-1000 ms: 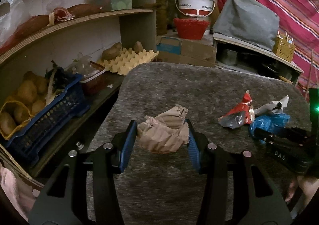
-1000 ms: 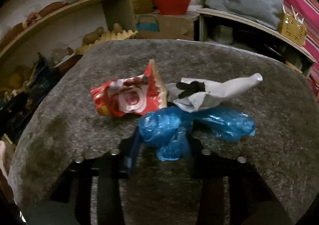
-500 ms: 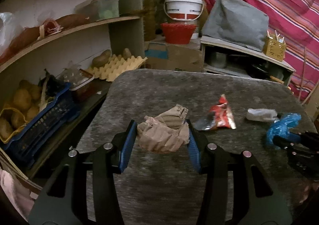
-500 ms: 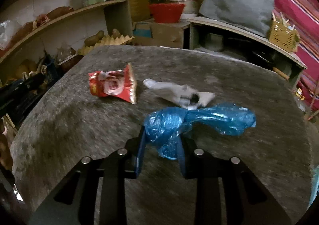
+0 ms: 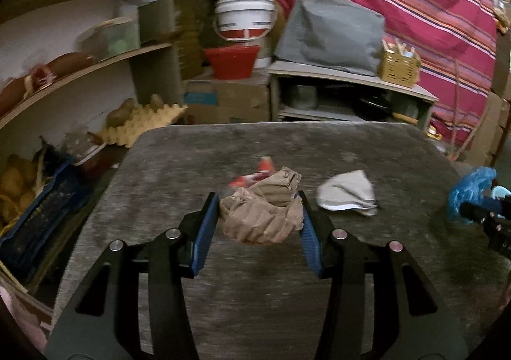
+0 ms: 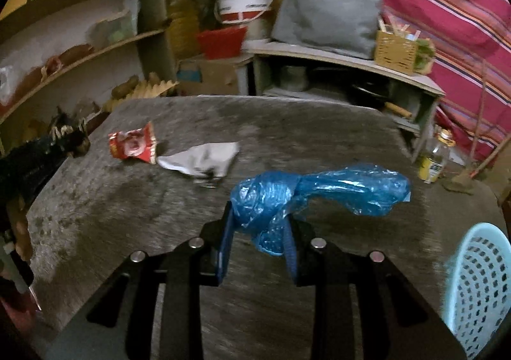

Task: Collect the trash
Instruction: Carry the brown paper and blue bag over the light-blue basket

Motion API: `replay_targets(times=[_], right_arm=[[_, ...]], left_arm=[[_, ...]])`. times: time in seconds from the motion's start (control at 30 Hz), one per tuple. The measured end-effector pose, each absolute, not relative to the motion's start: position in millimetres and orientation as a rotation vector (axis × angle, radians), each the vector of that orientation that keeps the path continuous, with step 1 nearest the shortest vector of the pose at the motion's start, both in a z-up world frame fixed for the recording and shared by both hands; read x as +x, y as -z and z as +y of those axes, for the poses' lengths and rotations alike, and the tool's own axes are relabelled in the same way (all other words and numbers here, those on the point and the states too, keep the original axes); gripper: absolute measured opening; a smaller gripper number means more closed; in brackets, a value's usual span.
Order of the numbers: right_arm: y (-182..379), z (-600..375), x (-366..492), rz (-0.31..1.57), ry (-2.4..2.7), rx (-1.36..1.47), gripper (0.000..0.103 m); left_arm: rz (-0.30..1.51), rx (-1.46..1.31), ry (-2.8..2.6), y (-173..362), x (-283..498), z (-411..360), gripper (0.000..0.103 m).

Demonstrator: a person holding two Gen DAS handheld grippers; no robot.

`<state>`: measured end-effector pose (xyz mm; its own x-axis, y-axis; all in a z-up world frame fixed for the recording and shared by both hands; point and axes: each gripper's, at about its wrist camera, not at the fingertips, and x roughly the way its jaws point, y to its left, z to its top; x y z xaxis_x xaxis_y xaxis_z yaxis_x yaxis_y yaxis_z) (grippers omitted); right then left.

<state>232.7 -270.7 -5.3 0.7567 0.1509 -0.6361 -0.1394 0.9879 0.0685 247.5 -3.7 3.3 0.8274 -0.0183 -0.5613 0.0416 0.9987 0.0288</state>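
Observation:
My left gripper (image 5: 259, 200) is shut on a crumpled brown paper bag (image 5: 262, 213) and holds it above the grey table (image 5: 255, 296). My right gripper (image 6: 258, 216) is shut on a blue plastic bag (image 6: 319, 191), lifted off the table; it also shows at the right edge of the left wrist view (image 5: 469, 191). A red snack wrapper (image 6: 132, 147) and a grey-white wrapper (image 6: 201, 157) lie on the table. In the left wrist view the red wrapper (image 5: 255, 173) is partly hidden behind the paper bag, with the grey-white wrapper (image 5: 346, 195) to its right.
A light blue perforated basket (image 6: 479, 289) stands at the lower right of the right wrist view. Shelves with potatoes, an egg tray (image 5: 143, 123) and a blue crate (image 5: 41, 216) run along the left. A bottle (image 6: 434, 159) stands beyond the table's right edge.
Both grippers have risen and moved right with their loads. The blue bag has come off the table and the light blue basket has come into the right wrist view.

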Motion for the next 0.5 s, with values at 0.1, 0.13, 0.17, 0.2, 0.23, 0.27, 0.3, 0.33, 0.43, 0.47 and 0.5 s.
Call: replay_targets(times=[0.1,0.13,0.17,0.2,0.23,0.27,0.3,0.33,0.43,0.47,0.5], right_arm=[[0,-295,227,0.682,-0.135,0.036,0.029],[-2,-306,223,0.674,-0.124,0.042,0.029],[-4,-316,220,0.667,-0.113,0.047,0.029],[-6,-325,217,0.66,-0.102,0.053,0.029],[-9,-342,213,0.65,-0.081,0.068,0.029],[-11,-352,210,0.645,-0.07,0.08,0.029],[-12,-363,207,0.639,-0.055,0.096,0.029],[-14,-379,202,0.633,-0.035,0.116,0.029],[-14,-423,188,0.627,0.039,0.153,0.029],[-12,-435,184,0.629,0.06,0.16,0.029],[-11,-446,179,0.632,0.077,0.17,0.029]], left_arm=[[0.593,0.03,0.094,-6,245,-33,0.047],[0.592,0.029,0.108,-7,244,-41,0.047],[0.588,0.03,0.125,-9,243,-51,0.047],[0.581,0.038,0.145,-11,242,-65,0.047],[0.576,0.045,0.155,-12,240,-74,0.047],[0.57,0.055,0.174,-14,239,-89,0.047],[0.568,0.063,0.195,-15,237,-103,0.047],[0.564,0.072,0.21,-17,235,-115,0.047],[0.531,0.123,0.268,-23,223,-162,0.047],[0.521,0.128,0.293,-25,219,-179,0.047],[0.519,0.126,0.311,-26,217,-189,0.047]])
